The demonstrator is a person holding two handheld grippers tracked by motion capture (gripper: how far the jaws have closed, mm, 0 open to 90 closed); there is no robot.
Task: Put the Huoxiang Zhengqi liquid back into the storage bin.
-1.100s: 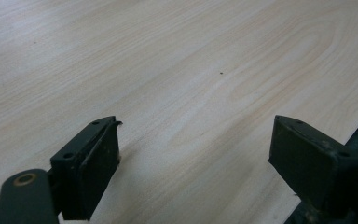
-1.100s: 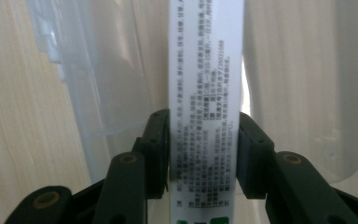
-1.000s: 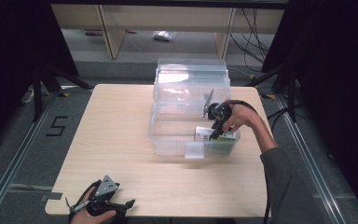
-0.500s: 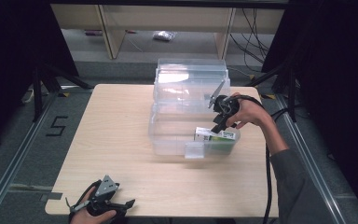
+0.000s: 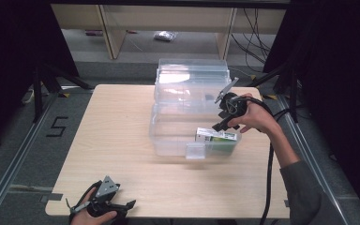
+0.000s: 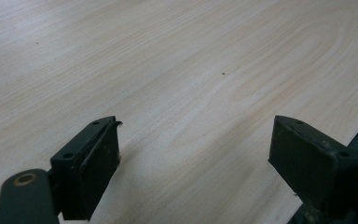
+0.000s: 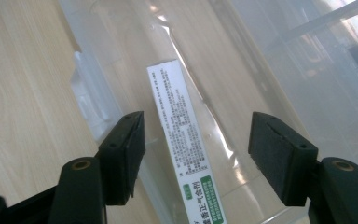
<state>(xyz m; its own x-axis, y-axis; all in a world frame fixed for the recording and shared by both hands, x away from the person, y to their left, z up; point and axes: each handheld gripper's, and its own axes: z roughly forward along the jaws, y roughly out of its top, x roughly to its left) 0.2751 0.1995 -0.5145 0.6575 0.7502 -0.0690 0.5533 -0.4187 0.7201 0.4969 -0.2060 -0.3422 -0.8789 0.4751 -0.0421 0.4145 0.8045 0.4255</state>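
A clear plastic bin (image 5: 168, 136) stands mid-table with its lid (image 5: 192, 75) folded back. A long white and green box (image 5: 218, 136) lies inside it at the front right. My right gripper (image 5: 221, 124) hangs just above the box, pointing down at it. Its jaws have just been opening and touch nothing. In the right gripper view the box (image 7: 182, 140) lies below the open right gripper (image 7: 198, 123), seen against the bin's wall (image 7: 270, 56). My left gripper (image 5: 124, 206) rests at the table's front left edge. The left gripper (image 6: 196, 126) is open over bare wood.
The bin's front latch (image 5: 195, 151) sticks out toward me. The wooden table (image 5: 112, 140) has free room left of the bin and in front of it. Dark stands and cables (image 5: 267, 187) flank the table; a low shelf (image 5: 168, 23) runs behind.
The right gripper let go of the box, opened its jaws and rose a little above it. The box stays lying in the bin. The left gripper has not moved.
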